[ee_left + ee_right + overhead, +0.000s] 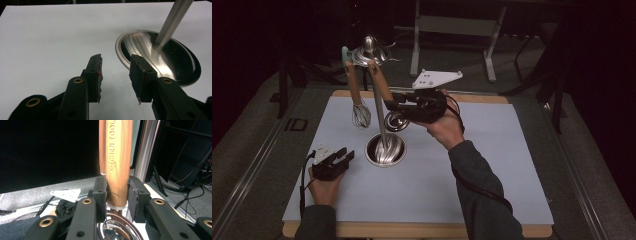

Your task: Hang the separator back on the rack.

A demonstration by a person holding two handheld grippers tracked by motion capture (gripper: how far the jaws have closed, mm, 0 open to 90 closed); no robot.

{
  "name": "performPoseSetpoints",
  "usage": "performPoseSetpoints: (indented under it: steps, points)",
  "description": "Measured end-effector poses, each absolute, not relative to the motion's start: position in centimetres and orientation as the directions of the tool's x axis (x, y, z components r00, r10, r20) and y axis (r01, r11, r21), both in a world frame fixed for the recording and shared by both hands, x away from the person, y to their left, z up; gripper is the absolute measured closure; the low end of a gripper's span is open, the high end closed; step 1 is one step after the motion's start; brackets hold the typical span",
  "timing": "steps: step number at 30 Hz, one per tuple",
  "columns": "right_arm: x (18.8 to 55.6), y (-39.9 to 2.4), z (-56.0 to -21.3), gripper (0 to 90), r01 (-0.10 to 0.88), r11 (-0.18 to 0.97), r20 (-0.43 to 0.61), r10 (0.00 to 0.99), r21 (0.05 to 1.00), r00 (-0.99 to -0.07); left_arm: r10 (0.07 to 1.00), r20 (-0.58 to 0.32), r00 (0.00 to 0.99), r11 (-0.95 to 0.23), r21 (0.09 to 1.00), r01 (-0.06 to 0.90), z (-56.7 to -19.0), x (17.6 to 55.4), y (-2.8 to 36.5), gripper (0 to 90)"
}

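Open mat (pixel 452 175) around stand base (pixel 385 150). Right gripper (pixel 393 104) clamped on ladle's wooden handle (pixel 117 165). Left gripper (pixel 115 75) parted, holding nothing, beside base.

Two wooden-handled utensils (pixel 367 90) — one metal stand (pixel 385 149) — two hand-held grippers (pixel 343 159).

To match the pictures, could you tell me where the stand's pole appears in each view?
High view: pole left of centre, rising from the base.
Left gripper view: upper right, slanting into the base.
Right gripper view: just right of the clamped handle.
Shared landmark: the left gripper.
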State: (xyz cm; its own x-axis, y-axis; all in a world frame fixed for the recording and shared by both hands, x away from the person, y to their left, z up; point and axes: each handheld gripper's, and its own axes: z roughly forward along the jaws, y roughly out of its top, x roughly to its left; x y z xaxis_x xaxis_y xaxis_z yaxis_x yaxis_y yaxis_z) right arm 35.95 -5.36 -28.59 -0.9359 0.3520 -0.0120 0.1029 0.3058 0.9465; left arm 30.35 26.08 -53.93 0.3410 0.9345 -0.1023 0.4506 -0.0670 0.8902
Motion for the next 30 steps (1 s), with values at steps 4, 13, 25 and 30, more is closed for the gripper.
performPoseSetpoints:
  steps: [4,13,25,30]
  points:
    - [36.0,-5.2,-28.9,70.5,0.111,0.312,-0.006,0.352,0.944,-0.936,0.935,-0.103,0.340,-0.066,0.890,0.450,-53.9,30.3,26.1,62.2]
    - [36.4,-5.0,-29.7,70.1,0.132,0.315,0.010,0.359,0.940,-0.933,0.934,-0.102,0.342,-0.067,0.890,0.450,-53.9,30.3,26.1,62.2]
    - [36.1,-5.2,-29.8,61.6,0.129,0.315,0.011,0.351,0.940,-0.936,0.934,-0.101,0.342,-0.068,0.891,0.450,-53.9,30.3,26.1,62.2]
    - [36.3,-6.0,-30.1,59.4,0.147,0.318,0.023,0.363,0.937,-0.932,0.935,-0.100,0.341,-0.069,0.891,0.450,-53.9,30.3,26.1,62.2]
